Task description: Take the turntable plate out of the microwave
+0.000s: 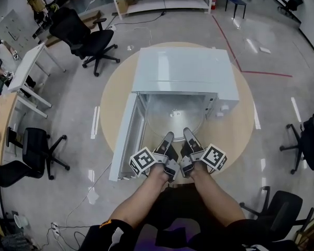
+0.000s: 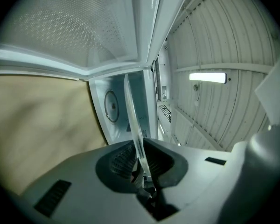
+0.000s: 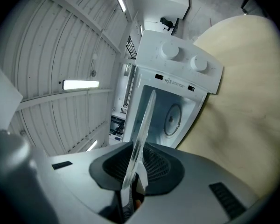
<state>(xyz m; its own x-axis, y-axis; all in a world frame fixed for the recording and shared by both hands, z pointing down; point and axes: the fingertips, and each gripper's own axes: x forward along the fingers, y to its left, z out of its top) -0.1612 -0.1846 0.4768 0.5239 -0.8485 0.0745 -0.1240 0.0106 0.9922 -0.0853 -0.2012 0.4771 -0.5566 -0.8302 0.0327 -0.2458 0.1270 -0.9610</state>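
Note:
The white microwave (image 1: 186,69) stands on a round wooden table (image 1: 240,135) with its door (image 1: 124,137) swung open to the left. The clear glass turntable plate (image 1: 175,116) lies level at the mouth of the cavity, partly out over the front. My left gripper (image 1: 167,140) and right gripper (image 1: 188,136) sit side by side on the plate's near rim. In the left gripper view the plate (image 2: 133,115) shows edge-on, clamped between the dark pads of the gripper (image 2: 137,160). The right gripper view shows the same: the plate (image 3: 144,120) pinched in the gripper (image 3: 137,167), with the cavity behind.
The microwave's control knobs (image 3: 182,57) sit on the right of its front. Black office chairs stand around the table: one at the back left (image 1: 86,38), one at the left (image 1: 36,148), one at the lower right (image 1: 282,208). A white desk (image 1: 26,69) is at the far left.

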